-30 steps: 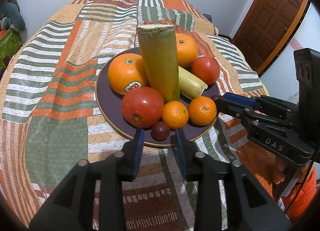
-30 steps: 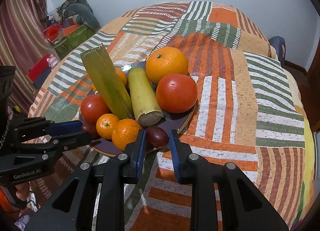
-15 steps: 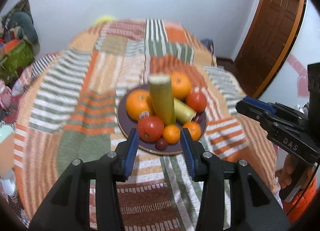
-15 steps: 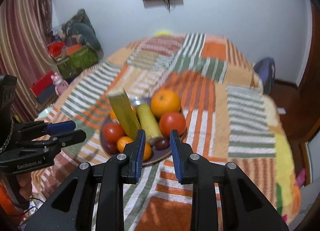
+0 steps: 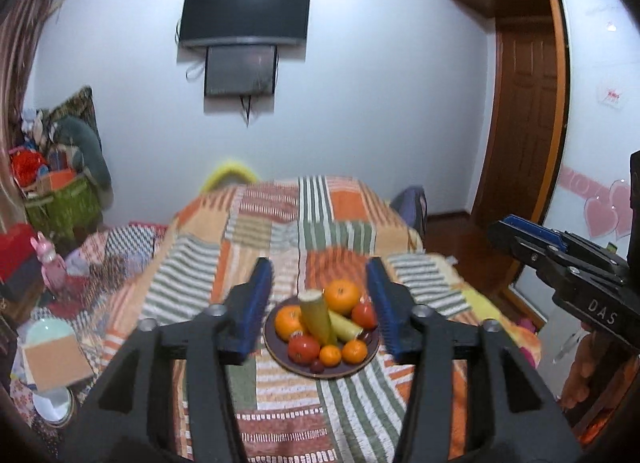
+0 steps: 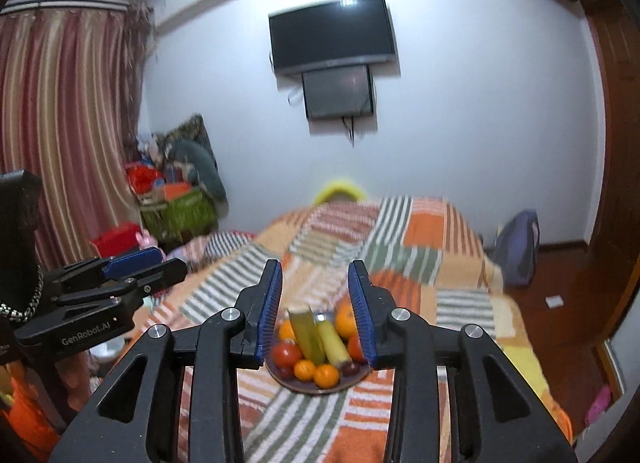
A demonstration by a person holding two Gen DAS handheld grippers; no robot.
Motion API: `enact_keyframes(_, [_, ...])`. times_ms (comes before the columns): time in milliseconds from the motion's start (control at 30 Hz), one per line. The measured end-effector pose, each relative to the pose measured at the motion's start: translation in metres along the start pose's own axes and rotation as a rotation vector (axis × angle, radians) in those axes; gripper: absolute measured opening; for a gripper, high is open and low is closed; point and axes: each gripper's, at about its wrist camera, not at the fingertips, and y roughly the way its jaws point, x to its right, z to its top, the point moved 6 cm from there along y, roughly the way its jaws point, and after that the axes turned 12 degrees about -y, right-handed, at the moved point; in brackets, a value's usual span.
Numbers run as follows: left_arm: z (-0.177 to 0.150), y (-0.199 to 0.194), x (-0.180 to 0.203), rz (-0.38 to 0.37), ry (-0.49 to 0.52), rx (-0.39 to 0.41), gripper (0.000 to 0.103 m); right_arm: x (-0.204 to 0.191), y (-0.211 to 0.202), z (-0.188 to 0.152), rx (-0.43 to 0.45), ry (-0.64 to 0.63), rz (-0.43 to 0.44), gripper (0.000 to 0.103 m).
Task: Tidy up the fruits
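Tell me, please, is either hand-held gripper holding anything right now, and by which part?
Nothing is held. The left hand-held gripper and right hand-held gripper are both open and empty, well back from the plate of fruit.

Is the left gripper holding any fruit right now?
No, the left gripper is open and empty, well back from the plate of fruit on the bed.

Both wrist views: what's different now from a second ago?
Both grippers pulled up and back from the plate; it now looks small and far below. The left gripper opened wider, and the right gripper also spread its fingers. Neither picked anything up. The fruit pile sits on the plate as before, on the patchwork bedspread.
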Motion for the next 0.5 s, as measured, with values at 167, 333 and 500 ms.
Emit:
enact_keyframes(167, [0.010, -0.028, 0.006, 0.013, 0.011, 0.090, 0.083, -0.006, -0.018, 0.010, 0.066, -0.008, -0.031, 0.062])
enact_keyframes(333, [0.016, -0.043, 0.007, 0.025, 0.018, 0.137, 0.095, -0.006, -0.020, 0.009, 0.095, 0.006, -0.090, 0.087])
enact_keyframes(500, [0.017, -0.054, 0.008, 0.034, 0.023, 0.160, 0.102, -0.008, -0.023, 0.007, 0.087, 0.001, -0.116, 0.100])
